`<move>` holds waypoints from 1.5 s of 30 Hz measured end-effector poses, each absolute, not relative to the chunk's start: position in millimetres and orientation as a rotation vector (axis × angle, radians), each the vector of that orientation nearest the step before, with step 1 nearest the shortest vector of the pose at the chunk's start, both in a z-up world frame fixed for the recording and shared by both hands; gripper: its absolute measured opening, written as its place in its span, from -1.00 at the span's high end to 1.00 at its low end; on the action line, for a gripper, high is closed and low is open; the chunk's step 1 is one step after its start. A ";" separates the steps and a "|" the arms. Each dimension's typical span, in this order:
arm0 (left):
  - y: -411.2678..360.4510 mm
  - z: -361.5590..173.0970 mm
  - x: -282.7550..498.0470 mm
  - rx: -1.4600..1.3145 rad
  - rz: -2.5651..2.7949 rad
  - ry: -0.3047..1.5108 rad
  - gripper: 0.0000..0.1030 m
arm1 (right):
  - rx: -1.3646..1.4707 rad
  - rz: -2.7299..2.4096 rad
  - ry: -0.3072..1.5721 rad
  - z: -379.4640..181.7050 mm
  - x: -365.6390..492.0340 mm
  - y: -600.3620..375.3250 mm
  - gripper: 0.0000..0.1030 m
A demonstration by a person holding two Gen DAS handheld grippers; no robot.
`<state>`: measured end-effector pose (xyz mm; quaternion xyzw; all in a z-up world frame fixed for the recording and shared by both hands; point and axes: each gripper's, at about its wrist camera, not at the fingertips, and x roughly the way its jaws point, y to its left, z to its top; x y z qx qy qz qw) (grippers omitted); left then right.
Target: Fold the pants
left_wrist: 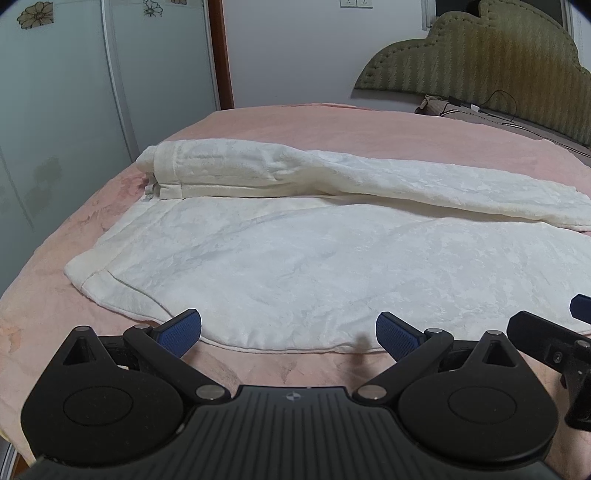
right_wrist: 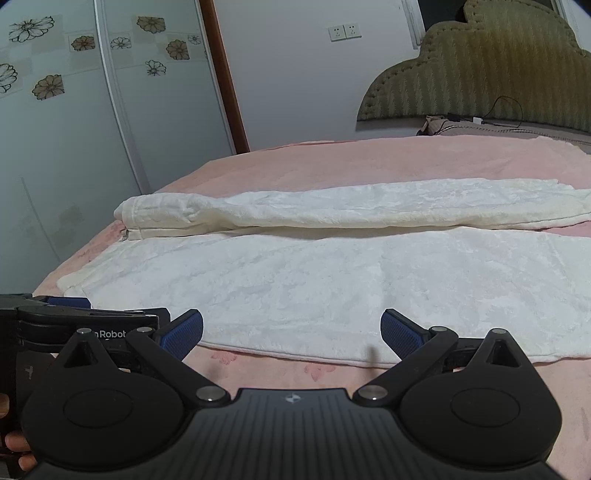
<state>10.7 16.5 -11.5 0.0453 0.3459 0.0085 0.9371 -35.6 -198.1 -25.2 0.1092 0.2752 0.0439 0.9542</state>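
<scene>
Your left gripper (left_wrist: pixel 288 332) and right gripper (right_wrist: pixel 291 332), both spread wide and holding nothing, hover at the near hem of white pants (left_wrist: pixel 295 266) on a pink bedspread (left_wrist: pixel 303 122); padded headboard (left_wrist: pixel 480 51) and floral wardrobe doors (right_wrist: pixel 92 92) stand behind

White pants (right_wrist: pixel 332 288) lie flat on the pink bed (right_wrist: pixel 369 158), right gripper (right_wrist: pixel 291 332) spread wide.

I see a pink bedspread (left_wrist: pixel 314 125) on the bed, olive padded headboard (right_wrist: pixel 491 74), flower-print wardrobe doors (right_wrist: pixel 74 110), twin wall sockets (right_wrist: pixel 344 32), cable (right_wrist: pixel 506 110) by headboard.
</scene>
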 end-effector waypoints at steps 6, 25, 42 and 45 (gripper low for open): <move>22.8 -11.9 18.0 0.077 0.024 0.716 -0.99 | 0.212 0.097 0.566 -25.9 -29.3 -197.6 -1.00; 105.0 -1.4 85.5 0.033 0.244 0.667 -0.99 | 0.072 0.428 0.445 25.0 114.1 -217.6 -1.00; 122.9 -21.5 125.1 0.071 0.230 0.737 -0.99 | -0.077 0.756 0.816 -44.2 374.9 -175.5 -0.31; 125.8 -21.8 132.2 0.063 0.241 0.735 -0.99 | -0.124 0.846 0.809 -42.4 372.6 -169.0 0.23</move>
